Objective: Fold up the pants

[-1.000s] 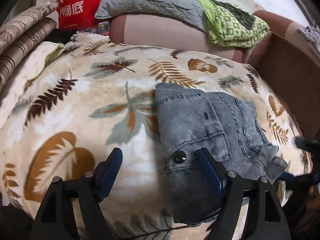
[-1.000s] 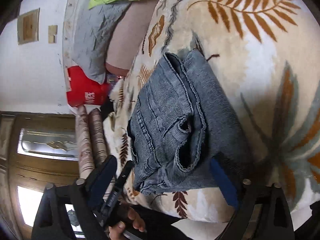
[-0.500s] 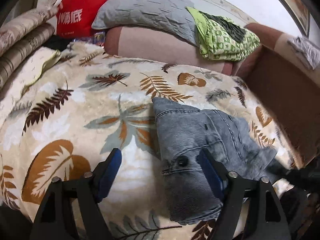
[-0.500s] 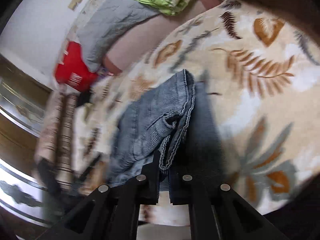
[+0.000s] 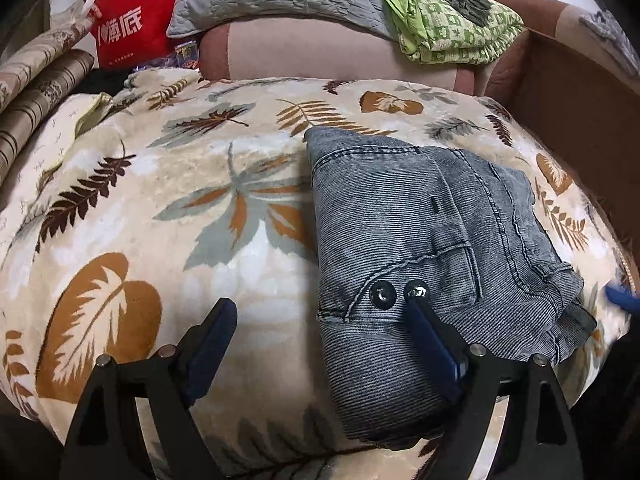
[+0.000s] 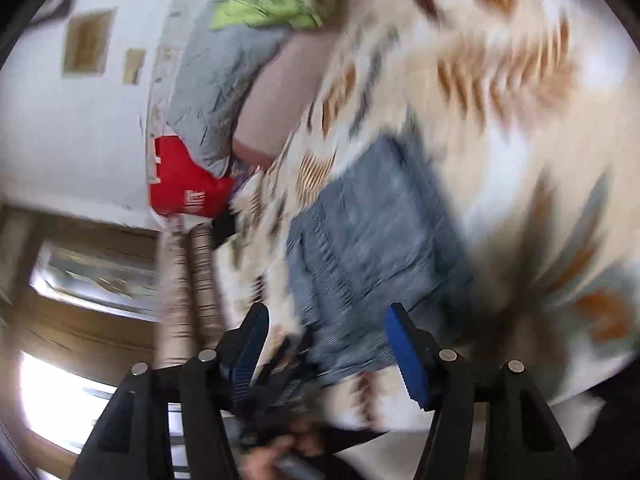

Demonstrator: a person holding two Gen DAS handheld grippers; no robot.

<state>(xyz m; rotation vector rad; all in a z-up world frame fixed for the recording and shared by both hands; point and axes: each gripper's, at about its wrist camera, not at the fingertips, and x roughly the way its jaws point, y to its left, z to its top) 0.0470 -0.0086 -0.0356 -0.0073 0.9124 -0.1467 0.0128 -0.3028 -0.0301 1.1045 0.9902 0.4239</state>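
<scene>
On leaf-print fleece blanket [image 5: 168, 208], folded grey denim pants [image 5: 420, 232] at 3 o'clock; left gripper [image 5: 320, 316] & right gripper [image 6: 326, 334] both just widened, gaping, gripping nothing.

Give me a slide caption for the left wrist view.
Open left gripper over folded grey jeans on a leaf-print blanket.

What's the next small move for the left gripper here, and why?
Probably lift the left gripper clear. The grey jeans already lie folded into a compact stack on the leaf-print blanket, and both the left and right gripper stand open, the right having just reopened, holding nothing.
</scene>
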